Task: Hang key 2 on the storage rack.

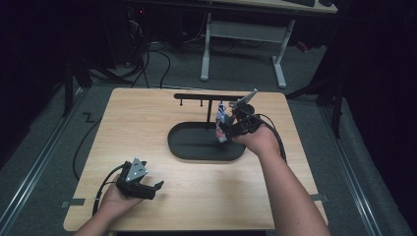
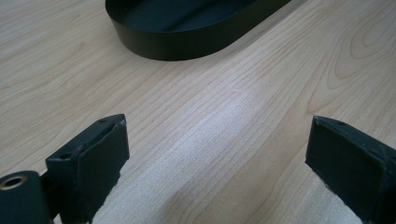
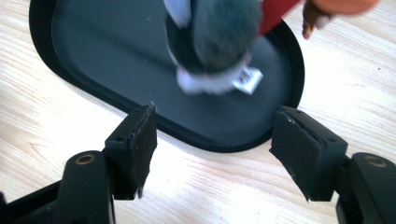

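A small plush toy (image 1: pixel 221 122), white with grey, blue and red parts, hangs from the black T-shaped rack (image 1: pixel 206 97) over the black oval tray (image 1: pixel 177 147). In the right gripper view the toy (image 3: pixel 219 37) is blurred and close, with a white label (image 3: pixel 247 79) dangling below it. My right gripper (image 3: pixel 212 140) is open, its pads apart and just short of the toy, with nothing between them. The same right gripper (image 1: pixel 227 129) sits beside the toy at the tray's right end. My left gripper (image 1: pixel 156 188) rests open near the table's front left, empty (image 2: pixel 217 144).
The wooden table (image 1: pixel 147 123) carries the tray in its middle. The tray's wall (image 2: pixel 187 44) lies ahead of the left jaws. Other hooks hang along the rack's bar (image 1: pixel 183 102). A desk frame and cables stand on the floor beyond the table.
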Demonstrator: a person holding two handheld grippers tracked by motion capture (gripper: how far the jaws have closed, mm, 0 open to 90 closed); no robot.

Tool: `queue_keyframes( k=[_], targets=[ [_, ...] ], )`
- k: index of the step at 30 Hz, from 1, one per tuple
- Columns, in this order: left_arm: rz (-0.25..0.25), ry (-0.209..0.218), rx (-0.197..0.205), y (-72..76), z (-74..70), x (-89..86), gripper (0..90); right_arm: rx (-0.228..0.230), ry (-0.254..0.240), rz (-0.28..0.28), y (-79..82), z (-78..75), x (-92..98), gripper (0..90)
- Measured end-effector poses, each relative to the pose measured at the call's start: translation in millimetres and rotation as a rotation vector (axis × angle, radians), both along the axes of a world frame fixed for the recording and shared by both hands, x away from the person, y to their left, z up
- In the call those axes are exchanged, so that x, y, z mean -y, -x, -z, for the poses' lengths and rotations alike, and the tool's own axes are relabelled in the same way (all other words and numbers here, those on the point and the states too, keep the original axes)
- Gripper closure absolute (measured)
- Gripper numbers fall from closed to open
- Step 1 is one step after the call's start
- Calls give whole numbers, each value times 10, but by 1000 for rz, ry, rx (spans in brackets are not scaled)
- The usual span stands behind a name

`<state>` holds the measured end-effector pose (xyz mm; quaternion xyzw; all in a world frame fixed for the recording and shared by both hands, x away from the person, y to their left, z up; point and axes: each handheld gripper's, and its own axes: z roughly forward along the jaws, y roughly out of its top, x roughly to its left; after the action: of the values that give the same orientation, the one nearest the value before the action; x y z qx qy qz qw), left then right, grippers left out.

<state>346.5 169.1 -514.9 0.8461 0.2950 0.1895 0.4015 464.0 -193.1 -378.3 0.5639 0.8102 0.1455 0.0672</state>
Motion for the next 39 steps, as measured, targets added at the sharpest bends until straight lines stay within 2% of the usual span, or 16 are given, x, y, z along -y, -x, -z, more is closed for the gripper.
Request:
queue_keyframes(
  k=[7, 10, 12, 13, 14, 17, 20, 23, 24, 26, 28, 29, 30, 32, 36, 39],
  targets=[
    [-4, -1, 1, 21, 5, -13, 65, 73, -15, -6, 215, 105, 142, 313],
    [-3, -1, 0, 26, 5, -19, 65, 126, -16, -8, 369, 223, 213, 313],
    [-5, -3, -4, 28, 10, -20, 65, 187, -17, -29, 491, 339, 275, 316],
    [-5, -3, -4, 28, 10, -20, 65, 187, -17, -29, 491, 339, 275, 316],
    [-4, -3, -4, 32, 15, -17, 65, 266, -33, -25, 648, 487, 362, 318],
    [-2, -4, -3, 37, 18, -10, 65, 331, -82, -2, 846, 703, 469, 317],
    [-1, -3, -2, 42, 27, -4, 65, 440, -99, 1, 1103, 957, 574, 317],
    [0, -4, 0, 44, 34, 0, 65, 476, -107, 4, 1225, 1088, 617, 292],
    [-2, -1, 3, 45, 41, -2, 65, 521, -144, 19, 1381, 1238, 672, 273],
    [-9, 6, 1, 45, 49, -9, 65, 542, -160, 34, 1492, 1331, 706, 249],
    [-19, 9, -1, 47, 58, -12, 66, 593, -172, 57, 1642, 1417, 741, 238],
    [-26, 11, -4, 46, 61, -11, 67, 605, -172, 60, 1706, 1441, 747, 236],
    [-34, 16, -9, 45, 70, -4, 68, 589, -185, 59, 1733, 1423, 748, 224],
    [-40, 2, -18, 44, 87, 15, 69, 625, -162, 29, 1768, 1406, 742, 224],
    [-54, -15, -25, 46, 119, 63, 69, 587, -172, 18, 1713, 1486, 708, 224],
    [-49, -23, -8, 74, 99, 84, 69, 596, -166, -4, 1706, 1486, 674, 223]
  ],
)
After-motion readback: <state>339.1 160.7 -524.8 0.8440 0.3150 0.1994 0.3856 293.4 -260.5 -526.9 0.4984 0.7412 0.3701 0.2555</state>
